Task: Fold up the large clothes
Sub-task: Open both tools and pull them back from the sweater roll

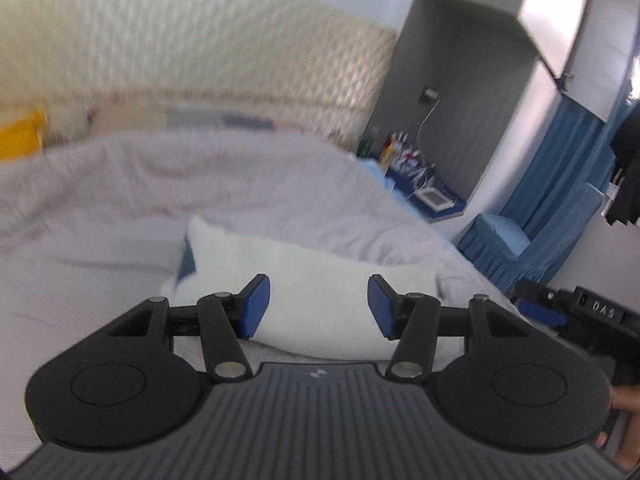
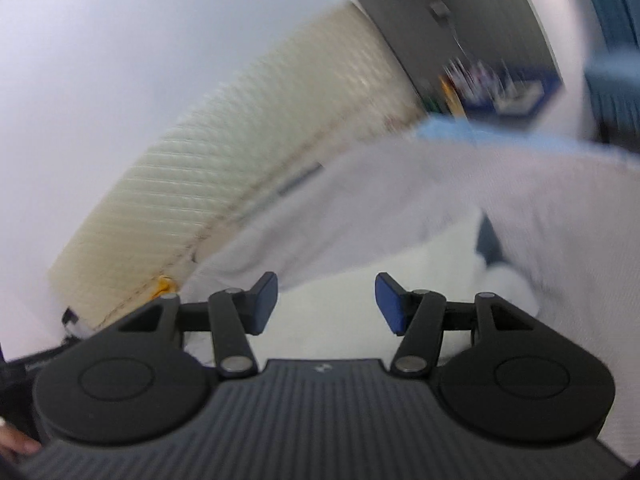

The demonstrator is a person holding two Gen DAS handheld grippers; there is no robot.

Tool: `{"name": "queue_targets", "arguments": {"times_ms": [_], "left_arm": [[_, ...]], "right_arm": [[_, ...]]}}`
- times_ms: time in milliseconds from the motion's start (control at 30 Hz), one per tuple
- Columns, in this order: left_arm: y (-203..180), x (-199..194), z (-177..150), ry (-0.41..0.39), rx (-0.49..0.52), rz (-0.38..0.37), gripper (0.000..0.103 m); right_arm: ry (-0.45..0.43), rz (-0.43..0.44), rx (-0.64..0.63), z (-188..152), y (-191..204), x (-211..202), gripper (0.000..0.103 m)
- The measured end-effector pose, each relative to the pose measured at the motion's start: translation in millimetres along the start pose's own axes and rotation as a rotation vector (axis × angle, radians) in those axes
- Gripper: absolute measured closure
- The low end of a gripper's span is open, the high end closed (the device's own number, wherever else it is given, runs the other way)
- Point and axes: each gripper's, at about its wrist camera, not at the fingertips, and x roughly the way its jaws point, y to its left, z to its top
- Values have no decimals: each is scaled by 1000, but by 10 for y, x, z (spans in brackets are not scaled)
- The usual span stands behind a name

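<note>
I am holding my left claw (image 1: 319, 306) and right claw (image 2: 326, 304) with blue pads apart, gripping nothing, both hovering above the folded white fabric garment (image 1: 304, 280). It is lying near the right edge of the pale grey-sheeted bed (image 1: 120, 208), apparently set down folded.

The left claw (image 1: 319, 306) is tilted downward, its blue pads (image 1: 256, 306) apart with nothing between them. The right claw (image 2: 326, 304) is likewise open and empty, rolled sideways. Fingertips of a hand (image 1: 624, 424) show beside the left claw's body.
</note>
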Motion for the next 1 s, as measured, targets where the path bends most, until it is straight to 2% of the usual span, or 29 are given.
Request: {"name": "queue_targets", "arguments": {"times_ms": [133, 233, 367, 567, 800, 1000], "left_arm": [[-309, -814, -44, -58, 58, 16, 43], [-494, -1416, -172, -93, 101, 29, 43], [-641, -2121, -435, -130, 135, 22, 43], [-763, -2851, -941, -174, 152, 11, 43], [-839, -3177, -1489, -206, 191, 21, 43], [-742, -3086, -1786, -233, 226, 62, 43]], "right_arm": [[-53, 22, -90, 80, 512, -639, 45], [-52, -12, -162, 34, 854, -1068, 45], [-76, -24, -252, -148, 1169, -1609, 45], [-94, -25, -352, -563, 1424, -2108, 45], [-127, -26, -414, -1097, 1456, -2355, 45], [-142, -64, -456, -1446, 1392, -2259, 46]]}}
